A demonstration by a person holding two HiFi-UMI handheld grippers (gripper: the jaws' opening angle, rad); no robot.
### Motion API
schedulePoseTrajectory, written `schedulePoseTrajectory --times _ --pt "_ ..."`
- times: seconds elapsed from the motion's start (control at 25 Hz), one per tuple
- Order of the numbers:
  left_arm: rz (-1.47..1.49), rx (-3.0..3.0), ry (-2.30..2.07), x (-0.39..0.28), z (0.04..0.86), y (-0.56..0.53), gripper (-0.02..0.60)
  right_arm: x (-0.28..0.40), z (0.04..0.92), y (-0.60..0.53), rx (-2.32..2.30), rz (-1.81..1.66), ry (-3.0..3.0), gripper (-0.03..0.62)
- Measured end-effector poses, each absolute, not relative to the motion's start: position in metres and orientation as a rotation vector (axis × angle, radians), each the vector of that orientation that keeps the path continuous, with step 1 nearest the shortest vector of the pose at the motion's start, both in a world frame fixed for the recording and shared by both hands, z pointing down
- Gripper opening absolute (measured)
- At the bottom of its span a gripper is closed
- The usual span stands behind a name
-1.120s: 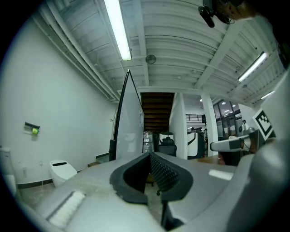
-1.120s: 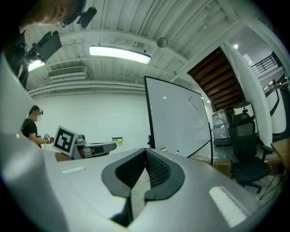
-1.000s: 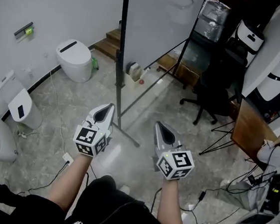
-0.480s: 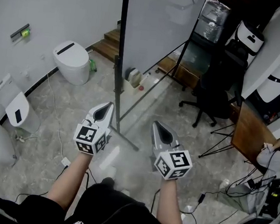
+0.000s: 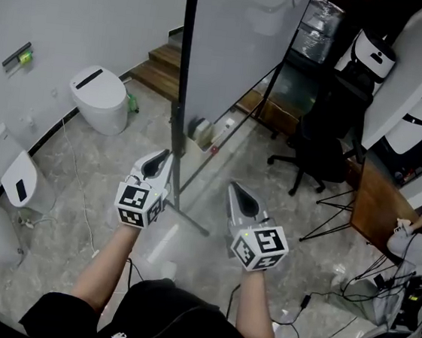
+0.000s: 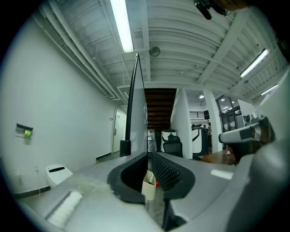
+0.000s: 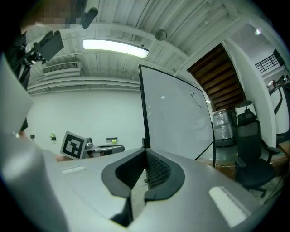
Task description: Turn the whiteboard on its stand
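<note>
The whiteboard [image 5: 236, 46] stands upright on its black stand, whose left post [image 5: 182, 85] runs down to a foot bar [image 5: 186, 218] on the floor. My left gripper [image 5: 158, 164] hovers just left of that post, low down. Its jaws are opening, a thin slit shows between them and nothing is held. In the left gripper view the whiteboard [image 6: 134, 104] shows edge-on, straight beyond my left gripper [image 6: 148, 156]. My right gripper [image 5: 244, 198] hangs right of the post, shut and empty. The right gripper view has the whiteboard [image 7: 176, 118] face beyond my right gripper [image 7: 146, 153].
Two toilets [image 5: 98, 98] [image 5: 13, 176] stand along the left wall. A small white container [image 5: 202, 132] sits by the stand's base. Behind are wooden steps [image 5: 161, 75]. To the right are a black office chair [image 5: 315, 150] and a wooden table [image 5: 377, 202]. Cables [image 5: 306, 334] lie at lower right.
The person has stepped a little closer to the whiteboard, and the toilets have slid left in view. Both grippers stay low on either side of the post.
</note>
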State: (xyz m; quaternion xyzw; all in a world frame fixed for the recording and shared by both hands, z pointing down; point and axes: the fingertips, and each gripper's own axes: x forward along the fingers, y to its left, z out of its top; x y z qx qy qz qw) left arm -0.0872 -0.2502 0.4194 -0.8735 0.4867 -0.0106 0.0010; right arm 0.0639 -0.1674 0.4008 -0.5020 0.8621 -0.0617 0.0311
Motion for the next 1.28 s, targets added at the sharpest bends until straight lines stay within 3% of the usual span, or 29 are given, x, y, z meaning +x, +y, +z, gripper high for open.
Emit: schedulePoseTrajectory --times 0.56,0.92,1.28 --pt "-0.155 -2.764 1.496 -0.099 0.452 -0.353 0.181 0.042 0.411 -0.243 -1.628 -0.219 2.628 0.009" --pt "-0.132 -2.796 1.428 -0.097 0.45 -0.381 0.209 0.033 0.414 -0.271 -1.643 -0.216 2.614 0.008" --pt "-0.167 -2.744 1.452 -0.092 0.454 -0.402 0.299 0.035 0.418 -0.289 -1.592 -0.235 2.646 0.008"
